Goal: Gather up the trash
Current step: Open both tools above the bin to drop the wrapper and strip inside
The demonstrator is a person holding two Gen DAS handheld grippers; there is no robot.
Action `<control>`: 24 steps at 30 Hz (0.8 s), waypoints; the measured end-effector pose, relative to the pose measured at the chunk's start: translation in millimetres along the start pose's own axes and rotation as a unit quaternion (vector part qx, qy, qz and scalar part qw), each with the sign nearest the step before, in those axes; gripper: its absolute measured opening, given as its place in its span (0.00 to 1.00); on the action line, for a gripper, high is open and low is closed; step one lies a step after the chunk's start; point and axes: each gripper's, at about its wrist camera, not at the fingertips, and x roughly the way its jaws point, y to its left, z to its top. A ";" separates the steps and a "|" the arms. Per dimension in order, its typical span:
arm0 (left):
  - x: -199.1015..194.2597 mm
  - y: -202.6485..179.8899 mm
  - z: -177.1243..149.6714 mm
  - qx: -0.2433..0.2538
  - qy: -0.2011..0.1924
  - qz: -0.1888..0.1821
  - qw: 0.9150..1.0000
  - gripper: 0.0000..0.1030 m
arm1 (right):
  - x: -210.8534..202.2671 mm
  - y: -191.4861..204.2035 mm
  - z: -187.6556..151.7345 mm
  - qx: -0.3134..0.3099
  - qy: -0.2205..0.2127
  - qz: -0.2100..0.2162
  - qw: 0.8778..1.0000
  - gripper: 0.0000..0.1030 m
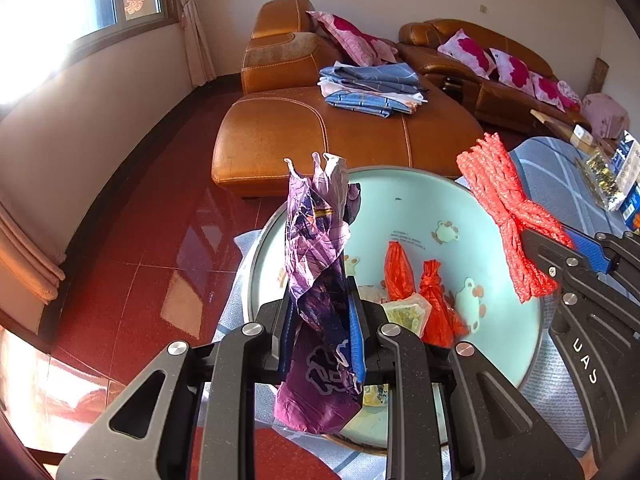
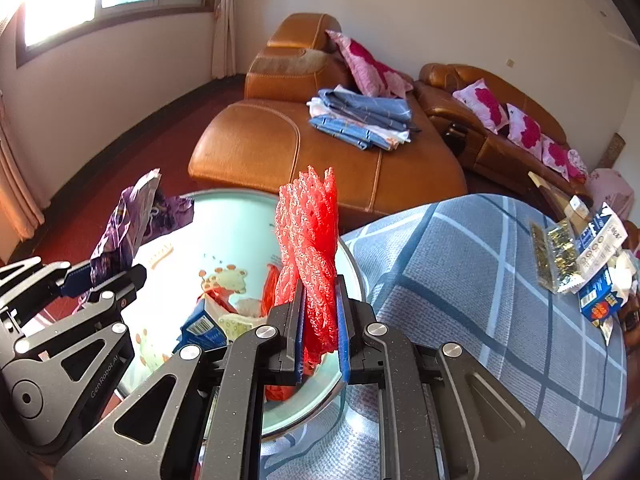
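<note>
Black finger links fill the bottom of both views. On the left, the left gripper [image 1: 320, 332] is clamped on a crumpled purple wrapper [image 1: 316, 264], which is pinched between the blue pads and sticks up past the fingertips, with its lower end hanging below them. It is held over the near-left part of a round basin [image 1: 512, 248] with a pale green inside and cartoon prints.

Inside the basin, trash is already gathered: two red bags [image 1: 434, 304], a yellowish packet [image 1: 406, 312] and, in the right view, a small blue carton [image 2: 200, 330].

Further right, the right gripper [image 2: 318, 328] is closed tight on a red net [image 2: 308, 240], a foam mesh sleeve that is gripped near its lower part and stands upright above the basin's right rim.

The basin rests at the left end of a table covered by a blue checked cloth [image 2: 480, 280]. At the far right of the cloth, more litter is left: a clear bag [image 2: 556, 252] with gold bits and blue-and-white boxes [image 2: 600, 268].

The task is judged to be partly done. Some pieces are in the basin, two are held but not yet dropped, and the far-right pile is untouched. Releasing both pieces over the basin is likely the step in hand.
</note>
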 end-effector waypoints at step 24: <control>21.8 -5.3 -1.6 0.006 0.021 -0.012 1.000 0.22 | 19.9 -12.3 0.9 0.026 0.031 0.042 0.998 0.37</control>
